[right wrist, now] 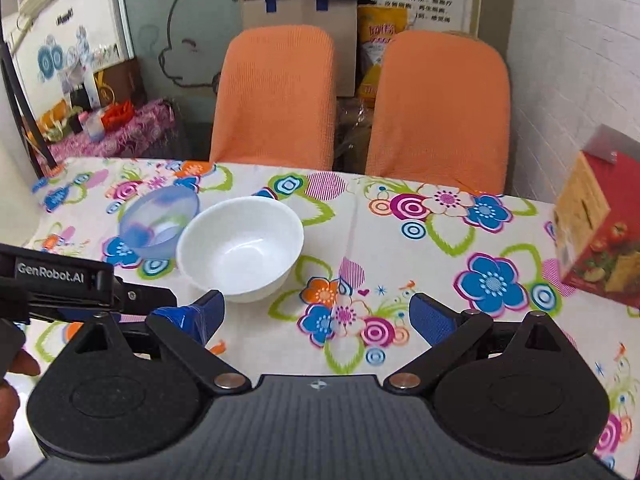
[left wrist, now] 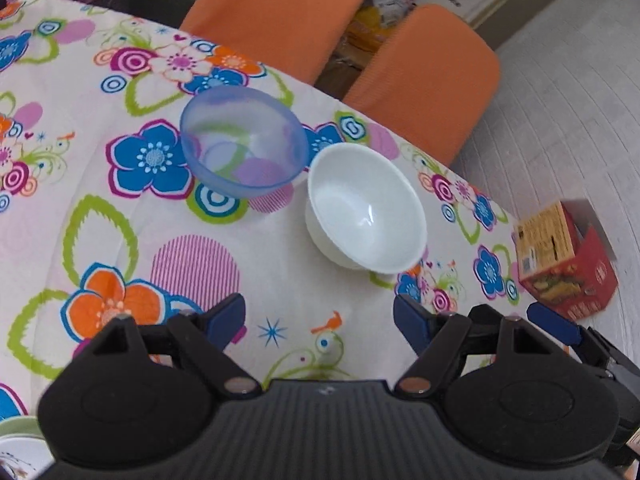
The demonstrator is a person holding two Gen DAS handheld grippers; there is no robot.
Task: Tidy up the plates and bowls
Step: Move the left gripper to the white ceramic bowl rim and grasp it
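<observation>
the right gripper [right wrist: 316, 314] is hovering wide open near a white bowl [right wrist: 240, 248], which is touching a translucent blue bowl [right wrist: 160, 220].

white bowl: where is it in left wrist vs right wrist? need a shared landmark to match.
Left wrist: white bowl right of centre, past the open fingers.
Right wrist: white bowl left of centre, just beyond the left finger.
Shared landmark: blue translucent bowl, up-left of it in both.
</observation>
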